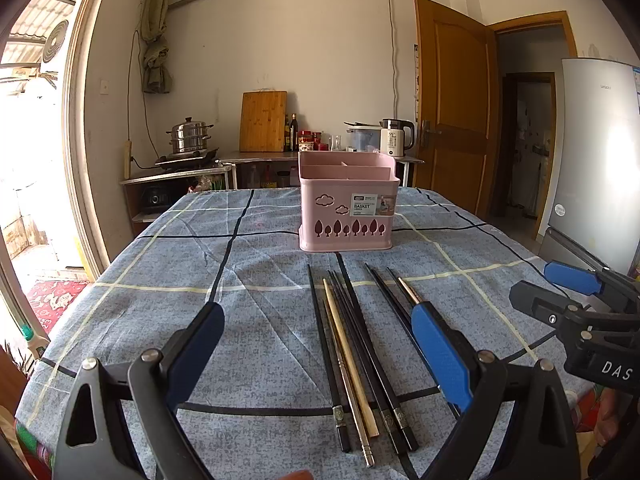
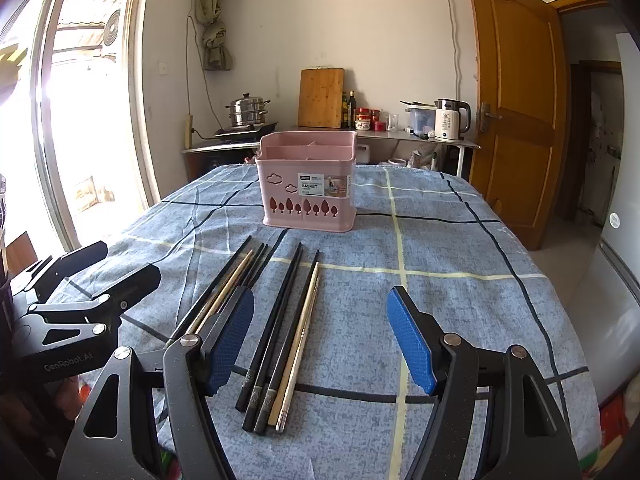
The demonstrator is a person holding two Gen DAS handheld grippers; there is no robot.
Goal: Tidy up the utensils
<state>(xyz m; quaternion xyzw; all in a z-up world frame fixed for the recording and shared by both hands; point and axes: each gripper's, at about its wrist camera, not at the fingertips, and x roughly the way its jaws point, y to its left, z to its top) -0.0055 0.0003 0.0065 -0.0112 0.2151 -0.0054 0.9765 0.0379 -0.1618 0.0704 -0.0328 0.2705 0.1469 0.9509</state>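
chopsticks (image 2: pixel 280 332) on tablecloth (image 2: pixel 460 300), long axes toward pink basket (image 2: pixel 306 184) | right gripper (image 2: pixel 320 340) nearer — jaws released, empty, straddling one group | left gripper (image 1: pixel 316 356) likewise spread — empty

Each gripper is black with triangular cut-outs, silver pivot screws and blue textured pads (image 2: pixel 412 340). White lettering marks the neighbouring gripper body at the frame's right edge (image 1: pixel 616 370).
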